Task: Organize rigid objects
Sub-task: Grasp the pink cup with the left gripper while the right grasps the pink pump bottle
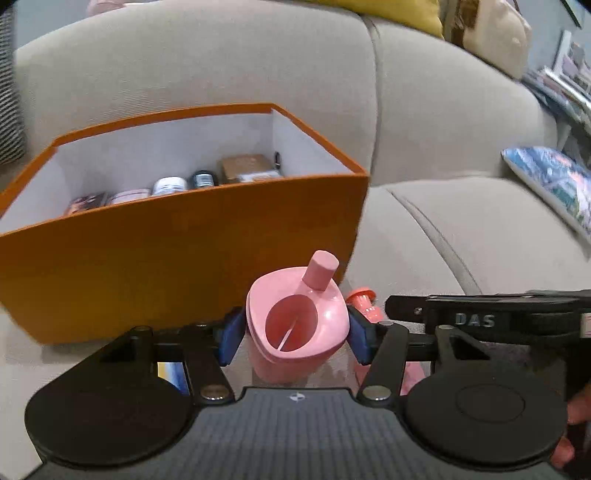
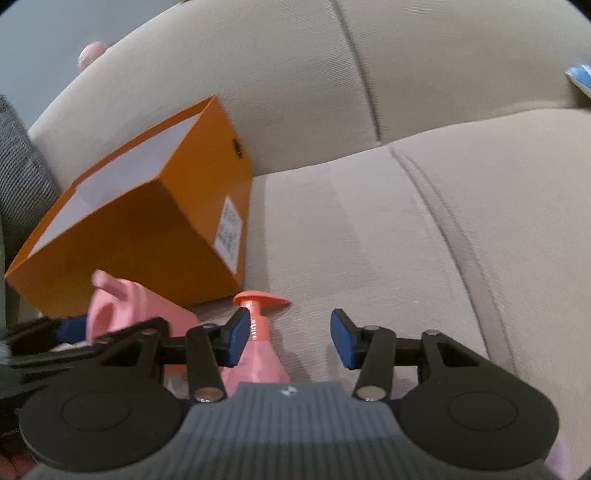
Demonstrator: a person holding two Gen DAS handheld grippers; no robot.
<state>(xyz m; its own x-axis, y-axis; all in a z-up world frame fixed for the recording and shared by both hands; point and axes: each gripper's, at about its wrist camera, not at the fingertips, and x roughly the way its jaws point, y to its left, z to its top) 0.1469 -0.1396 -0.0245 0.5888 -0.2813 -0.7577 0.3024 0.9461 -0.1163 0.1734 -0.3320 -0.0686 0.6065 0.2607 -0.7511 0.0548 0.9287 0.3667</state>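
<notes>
Left gripper (image 1: 293,334) clamped on one pink spouted cup (image 1: 297,325) beside orange box (image 1: 177,254); right gripper (image 2: 290,338) spread wide, one pump bottle (image 2: 258,347) touching its left pad.

A beige fabric sofa (image 1: 258,62) fills most of both views, its back cushions split by a vertical seam in the upper middle and its seat cushions by a curving seam at the right. A grey-blue wall (image 2: 55,29) shows in the upper left. A striped grey cushion (image 1: 9,92) sits at the left edge. In the left wrist view a yellow pillow (image 1: 399,11) and a cream pillow (image 1: 498,40) rest along the top, with stacked magazines (image 1: 557,88) at the upper right and a blue magazine (image 1: 550,184) on the right seat. The light is soft and even.
</notes>
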